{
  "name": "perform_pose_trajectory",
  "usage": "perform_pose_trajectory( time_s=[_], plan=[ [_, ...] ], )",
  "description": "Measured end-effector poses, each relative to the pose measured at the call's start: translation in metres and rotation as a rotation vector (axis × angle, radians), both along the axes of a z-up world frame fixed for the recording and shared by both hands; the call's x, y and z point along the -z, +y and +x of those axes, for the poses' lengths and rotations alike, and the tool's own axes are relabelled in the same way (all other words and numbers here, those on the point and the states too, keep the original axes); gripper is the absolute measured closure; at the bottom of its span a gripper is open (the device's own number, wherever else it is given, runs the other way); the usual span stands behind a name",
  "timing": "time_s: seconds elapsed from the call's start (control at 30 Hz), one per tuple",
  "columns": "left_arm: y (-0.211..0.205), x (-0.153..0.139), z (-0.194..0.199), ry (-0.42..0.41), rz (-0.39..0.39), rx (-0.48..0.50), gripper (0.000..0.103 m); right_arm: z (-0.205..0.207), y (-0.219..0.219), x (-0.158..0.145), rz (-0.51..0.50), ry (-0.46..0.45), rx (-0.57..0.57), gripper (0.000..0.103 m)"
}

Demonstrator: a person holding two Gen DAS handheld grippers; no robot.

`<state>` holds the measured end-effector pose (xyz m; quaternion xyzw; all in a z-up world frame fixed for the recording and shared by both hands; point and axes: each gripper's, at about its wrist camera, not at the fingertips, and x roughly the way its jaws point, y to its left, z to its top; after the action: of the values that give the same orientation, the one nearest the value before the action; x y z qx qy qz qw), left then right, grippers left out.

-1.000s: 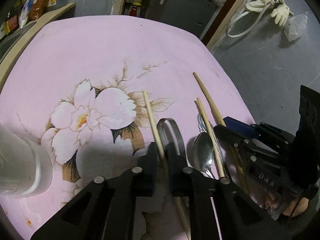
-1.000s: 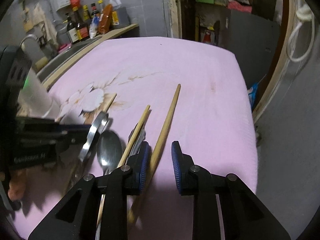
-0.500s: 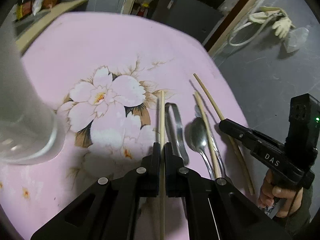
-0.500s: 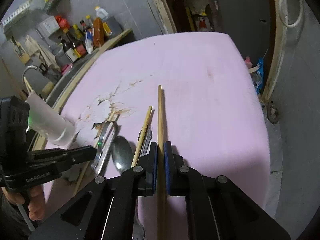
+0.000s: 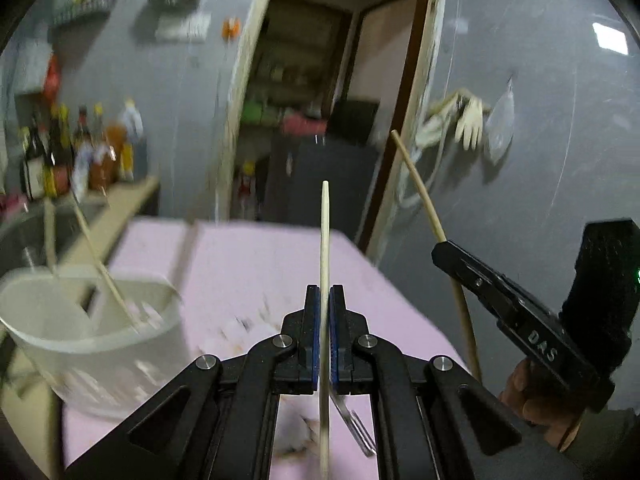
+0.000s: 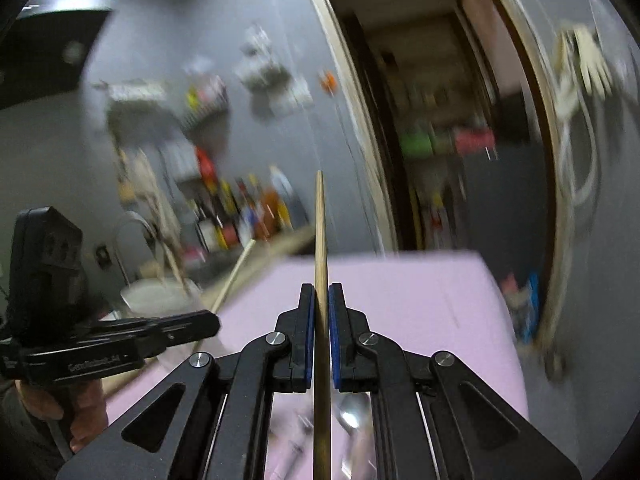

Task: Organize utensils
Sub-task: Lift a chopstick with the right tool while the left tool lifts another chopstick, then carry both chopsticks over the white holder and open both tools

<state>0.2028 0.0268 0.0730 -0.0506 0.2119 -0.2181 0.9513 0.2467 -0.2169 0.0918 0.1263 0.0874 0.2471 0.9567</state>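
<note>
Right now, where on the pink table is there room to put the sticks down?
The far part of the pink cloth, toward the doorway, looks bare. The cloth's left side is taken by the white holder, which already has sticks in it. Just under the left gripper and right gripper a spoon still lies there.

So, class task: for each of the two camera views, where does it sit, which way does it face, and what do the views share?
Left wrist view: sits on the left claw, facing across the pink table to a doorway; its claw grips a pale chopstick; the white holder stands left.
Right wrist view: sits on the right claw, facing the same doorway; its claw grips a darker chopstick.
Shared: each shows the other claw, plus table and bottles.
</note>
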Motion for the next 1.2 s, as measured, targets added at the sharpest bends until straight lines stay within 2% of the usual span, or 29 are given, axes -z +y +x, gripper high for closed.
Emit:
perform_pose_trajectory(
  time_s=[0.03,0.13,0.23,0.43,0.6,0.73,0.87,0.93,1.07,1.2],
  plan=[
    [0.010,-0.009,-0.002,-0.030,-0.012,-0.010,0.101,-0.004,0.009,-0.009,0.021,-0.057,-0.007,0.099],
    [0.030,-0.028,-0.005,-0.086,-0.035,-0.053,0.101,-0.006,0.032,-0.029,0.073,-0.152,-0.046,0.099],
    [0.064,-0.046,-0.003,-0.136,-0.063,-0.124,0.101,0.003,0.055,-0.046,0.134,-0.209,-0.098,0.099],
    [0.141,-0.063,0.009,-0.195,-0.123,-0.284,0.101,0.032,0.103,-0.069,0.287,-0.241,-0.184,0.099],
    [0.195,-0.051,0.032,-0.225,-0.195,-0.386,0.101,0.046,0.132,-0.074,0.353,-0.268,-0.162,0.099],
    [0.216,-0.038,0.043,-0.251,-0.198,-0.440,0.101,0.050,0.154,-0.065,0.316,-0.308,-0.083,0.099],
    [0.219,-0.022,0.048,-0.267,-0.180,-0.463,0.101,0.055,0.175,-0.052,0.250,-0.336,-0.018,0.098],
    [0.219,-0.013,0.050,-0.269,-0.173,-0.469,0.101,0.049,0.180,-0.047,0.201,-0.388,0.019,0.098],
    [0.217,0.002,0.053,-0.252,-0.176,-0.472,0.101,0.048,0.187,-0.046,0.166,-0.409,0.006,0.098],
    [0.216,0.007,0.051,-0.246,-0.180,-0.474,0.101,0.048,0.184,-0.046,0.185,-0.402,-0.004,0.098]
  ],
)
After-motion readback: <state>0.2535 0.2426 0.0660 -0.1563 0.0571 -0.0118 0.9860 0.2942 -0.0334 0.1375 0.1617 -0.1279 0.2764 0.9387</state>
